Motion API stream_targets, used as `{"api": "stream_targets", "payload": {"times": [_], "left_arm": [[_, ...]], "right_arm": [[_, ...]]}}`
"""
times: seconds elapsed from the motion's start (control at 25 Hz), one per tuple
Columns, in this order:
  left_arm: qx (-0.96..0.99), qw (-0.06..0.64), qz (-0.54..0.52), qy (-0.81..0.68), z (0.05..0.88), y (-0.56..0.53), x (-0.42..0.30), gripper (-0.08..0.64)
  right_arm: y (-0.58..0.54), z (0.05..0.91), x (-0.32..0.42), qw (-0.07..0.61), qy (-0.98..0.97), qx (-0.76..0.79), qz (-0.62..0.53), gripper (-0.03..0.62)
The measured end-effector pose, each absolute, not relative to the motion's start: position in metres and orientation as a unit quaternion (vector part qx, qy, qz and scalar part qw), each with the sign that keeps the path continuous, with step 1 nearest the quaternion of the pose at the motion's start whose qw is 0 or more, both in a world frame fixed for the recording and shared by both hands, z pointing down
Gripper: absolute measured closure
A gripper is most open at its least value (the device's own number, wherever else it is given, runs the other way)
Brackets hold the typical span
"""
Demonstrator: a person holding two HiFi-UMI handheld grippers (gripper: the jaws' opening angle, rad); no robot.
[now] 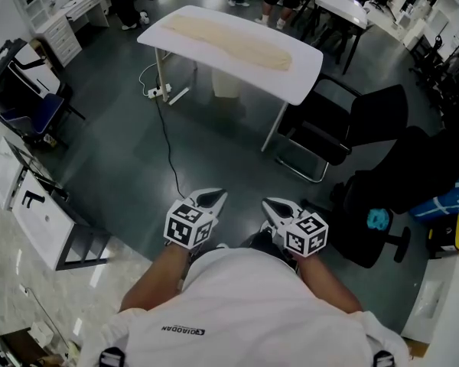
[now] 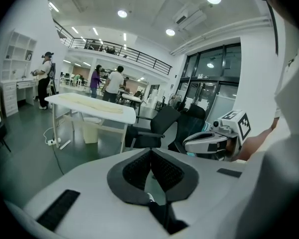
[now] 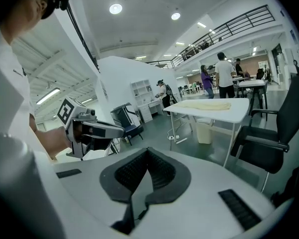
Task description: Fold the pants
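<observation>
While folding is not yet begun, pants [image 1: 229, 37]: laid flat on the white table [image 1: 310, 73], ready, well apart from the person.
Left gripper [image 1: 214, 196]: closed, empty, likely waiting.
Right gripper [image 1: 270, 203]: closed, empty, alongside.

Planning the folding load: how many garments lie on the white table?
1. Cream pants lie stretched lengthwise on the white table. Another piece underneath them would not show.

Brand lettering "QIAODAN", small and black, upside down as seen in head view, printed on white shirt [image 1: 245, 297].
</observation>
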State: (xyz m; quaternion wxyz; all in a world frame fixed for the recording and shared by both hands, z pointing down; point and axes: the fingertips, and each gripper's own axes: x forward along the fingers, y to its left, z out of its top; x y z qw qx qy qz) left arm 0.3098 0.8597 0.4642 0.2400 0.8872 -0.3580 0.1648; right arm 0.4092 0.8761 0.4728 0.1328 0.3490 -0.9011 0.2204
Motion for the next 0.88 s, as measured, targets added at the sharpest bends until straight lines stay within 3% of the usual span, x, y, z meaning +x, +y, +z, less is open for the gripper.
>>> {"api": "stream_targets", "payload": {"times": [0.88], "left_arm": [[0.877, 0.236, 0.165, -0.384, 0.461, 0.843, 0.286, 0.532]], "right_arm": [[0.841, 0.465, 0.386, 0.116, -0.91, 0.333, 0.219, 0.575]]}}
